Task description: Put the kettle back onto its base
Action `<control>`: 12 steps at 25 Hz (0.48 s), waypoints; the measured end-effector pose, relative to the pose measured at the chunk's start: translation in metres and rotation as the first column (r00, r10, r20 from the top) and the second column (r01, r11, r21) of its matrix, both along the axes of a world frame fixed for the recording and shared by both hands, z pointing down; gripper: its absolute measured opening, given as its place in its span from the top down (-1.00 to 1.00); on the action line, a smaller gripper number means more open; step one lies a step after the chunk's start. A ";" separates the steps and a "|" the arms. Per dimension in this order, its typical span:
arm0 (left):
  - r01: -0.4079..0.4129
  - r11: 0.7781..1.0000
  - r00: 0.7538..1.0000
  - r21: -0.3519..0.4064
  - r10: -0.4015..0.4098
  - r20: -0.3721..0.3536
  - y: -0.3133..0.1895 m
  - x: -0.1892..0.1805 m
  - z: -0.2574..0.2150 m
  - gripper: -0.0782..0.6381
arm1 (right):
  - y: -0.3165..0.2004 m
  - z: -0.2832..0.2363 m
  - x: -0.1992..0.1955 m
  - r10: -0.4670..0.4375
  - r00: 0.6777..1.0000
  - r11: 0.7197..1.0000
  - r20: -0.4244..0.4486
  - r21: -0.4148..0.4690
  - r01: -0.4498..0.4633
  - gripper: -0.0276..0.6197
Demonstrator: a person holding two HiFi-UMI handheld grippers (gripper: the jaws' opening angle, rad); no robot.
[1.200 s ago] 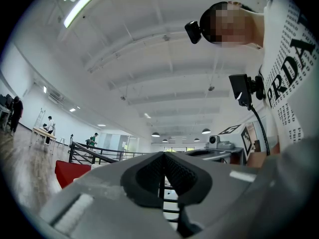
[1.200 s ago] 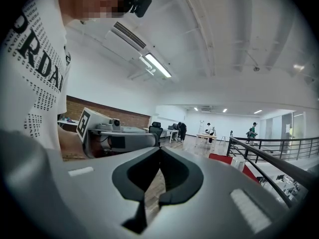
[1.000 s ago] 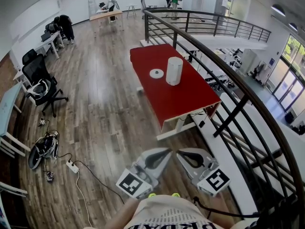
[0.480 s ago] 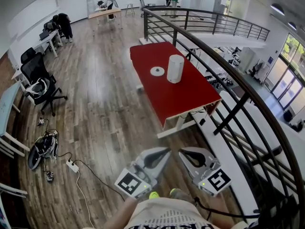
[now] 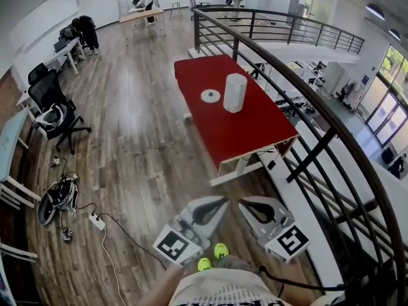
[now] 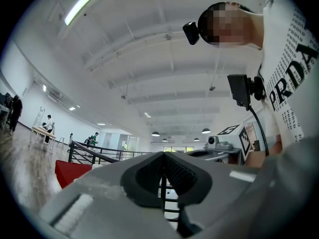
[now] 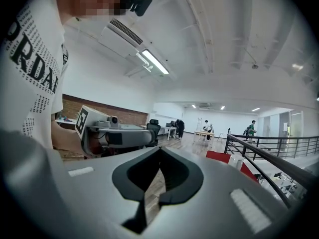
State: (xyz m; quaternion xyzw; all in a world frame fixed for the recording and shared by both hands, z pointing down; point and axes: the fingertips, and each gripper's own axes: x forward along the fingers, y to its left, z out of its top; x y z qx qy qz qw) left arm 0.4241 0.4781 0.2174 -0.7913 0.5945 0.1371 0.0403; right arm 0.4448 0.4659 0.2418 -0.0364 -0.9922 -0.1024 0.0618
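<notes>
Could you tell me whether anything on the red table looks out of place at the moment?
Yes: the white kettle stands upright on the red table beside its round base, not on it. Nothing there looks spilled, tipped or damaged.

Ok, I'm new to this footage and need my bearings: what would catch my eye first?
The red table beside the black railing stands out, with a white kettle upright on it and its round base just left of it in the picture, not touching. Low in the head view, the left gripper and right gripper sit side by side above the wooden floor, both shut and empty.
</notes>
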 end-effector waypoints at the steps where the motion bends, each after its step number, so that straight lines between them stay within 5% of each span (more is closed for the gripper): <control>1: 0.002 1.000 1.000 -0.002 -0.002 0.002 -0.005 0.000 -0.002 0.79 | -0.005 -0.002 -0.001 -0.006 1.000 1.000 -0.002 -0.004 0.006 0.89; 12: 0.024 0.999 1.000 -0.048 -0.023 0.015 -0.071 -0.007 0.004 0.79 | -0.072 -0.003 -0.011 -0.036 0.999 0.999 0.013 -0.012 0.036 0.89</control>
